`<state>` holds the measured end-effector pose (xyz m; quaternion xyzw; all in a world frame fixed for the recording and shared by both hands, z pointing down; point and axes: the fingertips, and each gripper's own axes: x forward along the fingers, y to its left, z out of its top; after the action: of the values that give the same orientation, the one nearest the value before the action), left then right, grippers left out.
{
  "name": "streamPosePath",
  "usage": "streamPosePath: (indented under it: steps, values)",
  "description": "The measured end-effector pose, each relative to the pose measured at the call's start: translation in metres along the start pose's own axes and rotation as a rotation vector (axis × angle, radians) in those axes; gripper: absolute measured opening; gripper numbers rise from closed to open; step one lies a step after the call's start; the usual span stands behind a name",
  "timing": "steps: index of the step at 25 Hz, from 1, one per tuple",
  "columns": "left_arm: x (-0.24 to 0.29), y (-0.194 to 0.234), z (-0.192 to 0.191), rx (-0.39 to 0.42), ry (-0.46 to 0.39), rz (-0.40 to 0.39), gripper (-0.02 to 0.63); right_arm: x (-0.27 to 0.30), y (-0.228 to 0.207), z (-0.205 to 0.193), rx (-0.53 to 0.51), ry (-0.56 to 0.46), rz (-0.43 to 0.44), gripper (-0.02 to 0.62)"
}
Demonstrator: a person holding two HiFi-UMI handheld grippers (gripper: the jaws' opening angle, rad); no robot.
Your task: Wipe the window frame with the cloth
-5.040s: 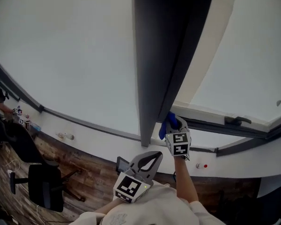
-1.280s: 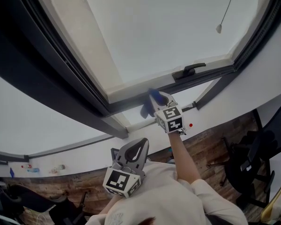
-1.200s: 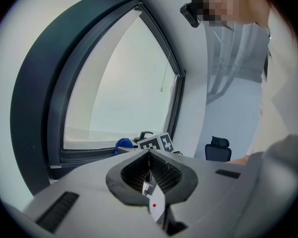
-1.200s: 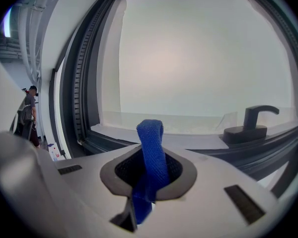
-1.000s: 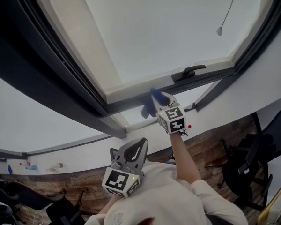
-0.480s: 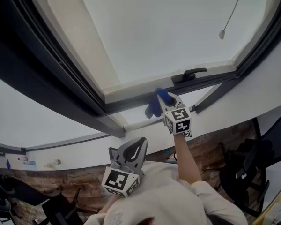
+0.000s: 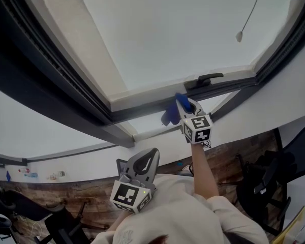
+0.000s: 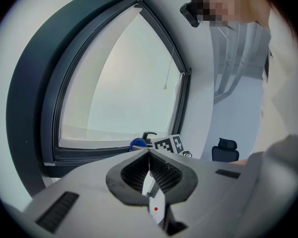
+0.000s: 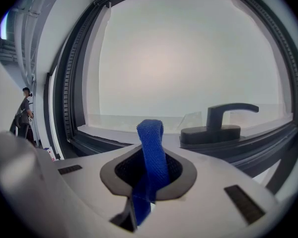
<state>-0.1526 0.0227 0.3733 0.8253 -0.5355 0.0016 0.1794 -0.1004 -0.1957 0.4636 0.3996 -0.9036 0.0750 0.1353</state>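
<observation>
We keep sliding the right gripper [image 7: 183, 102], clamped on the blue cloth [image 7: 169, 117], toward 2 o'clock along the lower window frame [image 7: 140, 111], now near the handle [image 7: 205, 79], so wiping progresses; the left gripper [image 7: 148, 159] idles closed, empty.

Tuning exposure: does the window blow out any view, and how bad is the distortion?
Head view: pane flat white, window frame bowed into curves, floor darker. Left gripper view: strong fisheye, black vignette at the corners. Right gripper view: pane bright and featureless, cloth and handle sharp against it.

An office: black swivel chairs [image 7: 297, 149], wood-pattern floor [image 7: 229, 159], big dark window frame [image 7: 51, 80].
</observation>
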Motion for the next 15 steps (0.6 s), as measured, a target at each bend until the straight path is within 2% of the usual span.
streamPosePath:
  steps: [15]
  values:
    - [0.005, -0.003, 0.000, -0.015, -0.011, 0.026, 0.009, -0.004, -0.015, 0.000, -0.001, -0.004, -0.003, 0.049]
